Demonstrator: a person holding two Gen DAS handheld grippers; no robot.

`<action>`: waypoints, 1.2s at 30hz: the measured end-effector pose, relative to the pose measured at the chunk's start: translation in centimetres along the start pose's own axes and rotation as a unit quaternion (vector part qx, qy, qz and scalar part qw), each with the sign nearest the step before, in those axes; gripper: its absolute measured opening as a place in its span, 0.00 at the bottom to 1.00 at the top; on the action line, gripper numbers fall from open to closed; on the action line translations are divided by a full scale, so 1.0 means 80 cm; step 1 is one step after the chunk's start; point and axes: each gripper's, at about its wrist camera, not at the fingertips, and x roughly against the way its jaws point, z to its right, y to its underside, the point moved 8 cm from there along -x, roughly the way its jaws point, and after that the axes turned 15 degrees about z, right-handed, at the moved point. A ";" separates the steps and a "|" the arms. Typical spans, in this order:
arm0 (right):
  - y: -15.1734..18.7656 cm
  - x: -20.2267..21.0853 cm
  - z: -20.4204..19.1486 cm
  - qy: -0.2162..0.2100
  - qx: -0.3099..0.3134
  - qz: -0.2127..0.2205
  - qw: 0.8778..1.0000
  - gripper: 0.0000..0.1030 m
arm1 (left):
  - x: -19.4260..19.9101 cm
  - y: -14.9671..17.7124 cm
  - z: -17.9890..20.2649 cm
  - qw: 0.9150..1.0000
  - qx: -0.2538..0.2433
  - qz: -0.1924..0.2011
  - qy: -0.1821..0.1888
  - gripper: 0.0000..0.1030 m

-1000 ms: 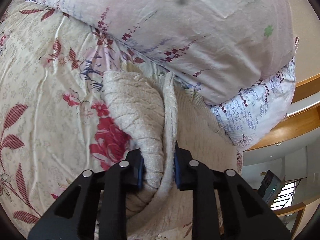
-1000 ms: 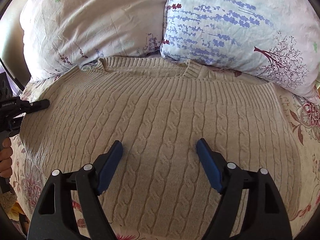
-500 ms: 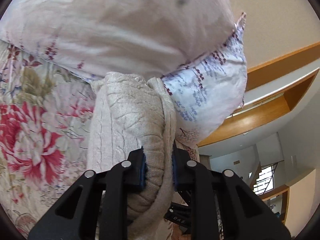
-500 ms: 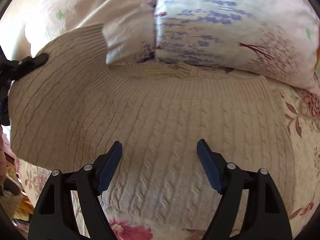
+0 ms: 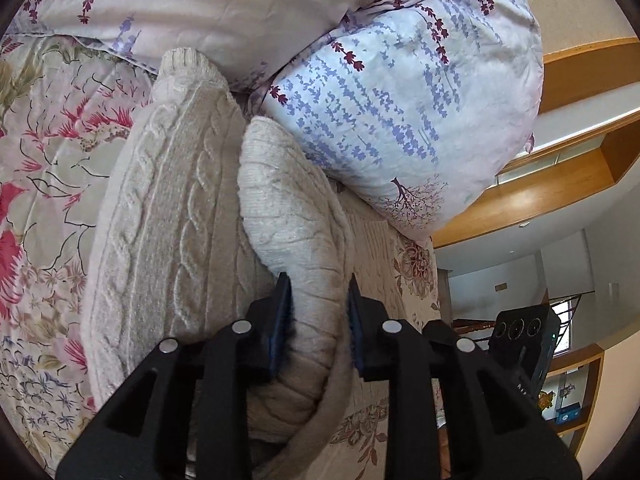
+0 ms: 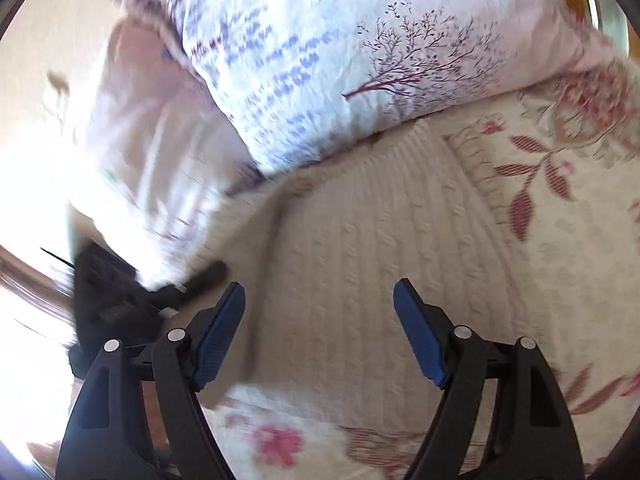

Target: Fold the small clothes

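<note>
Left tongs [image 5: 318, 300] pinch the sweater [image 5: 180, 220] edge beside pillows [image 5: 400, 120]; right tongs [image 6: 320, 312] hover spread.

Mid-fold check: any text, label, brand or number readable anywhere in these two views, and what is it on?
No text reads clearly in either view.
Right gripper body, seen from the left wrist camera: faint pale lettering near its lower edge, too small to read.
Blue box on the far shelf: a pale mark, too small to read.
Sweater, pillows and bedsheet: patterns only, no tag or words showing.
Right wrist view: motion-blurred, nothing legible.
</note>
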 end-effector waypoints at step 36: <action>0.013 -0.066 -0.064 -0.038 -0.019 -0.067 0.997 0.17 | 0.071 -0.019 -0.085 0.996 0.003 0.019 -0.085 0.75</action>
